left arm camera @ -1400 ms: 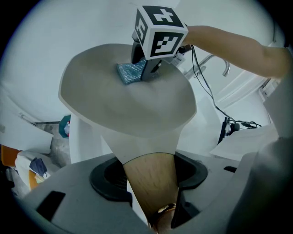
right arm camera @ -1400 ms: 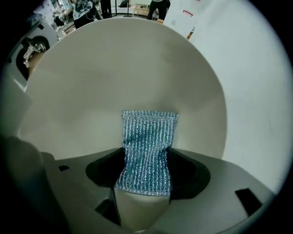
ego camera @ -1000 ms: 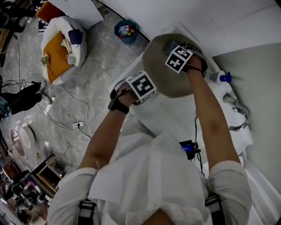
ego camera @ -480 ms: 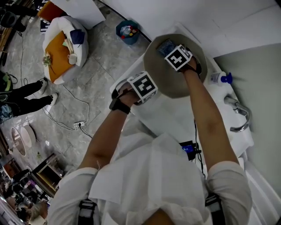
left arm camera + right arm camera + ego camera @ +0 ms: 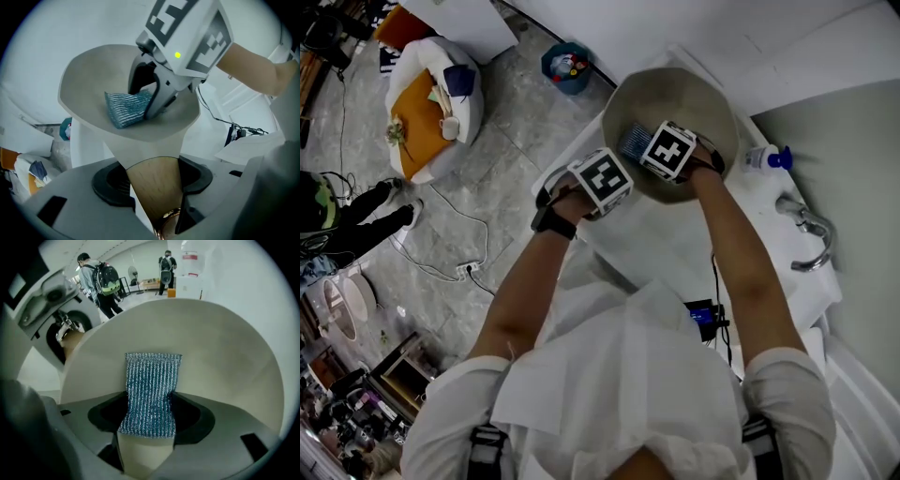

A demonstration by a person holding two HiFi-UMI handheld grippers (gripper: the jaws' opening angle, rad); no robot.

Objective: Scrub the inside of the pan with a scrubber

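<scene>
- The pan (image 5: pixel 686 96) sits tilted over the white counter (image 5: pixel 670 251).
- The blue scrubber (image 5: pixel 151 380) lies against its inner wall, pinched in the right gripper (image 5: pixel 147 423).
- The left gripper (image 5: pixel 154 202) clamps the pan's wooden handle (image 5: pixel 152 176).

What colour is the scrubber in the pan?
Silvery blue, ribbed knit; the scrubber is clearest in the right gripper view.

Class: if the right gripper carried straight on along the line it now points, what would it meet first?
The inside wall of the pan. The right gripper is shut on the scrubber, which sticks out ahead, so the scrubber would press there first; it may already touch.
</scene>
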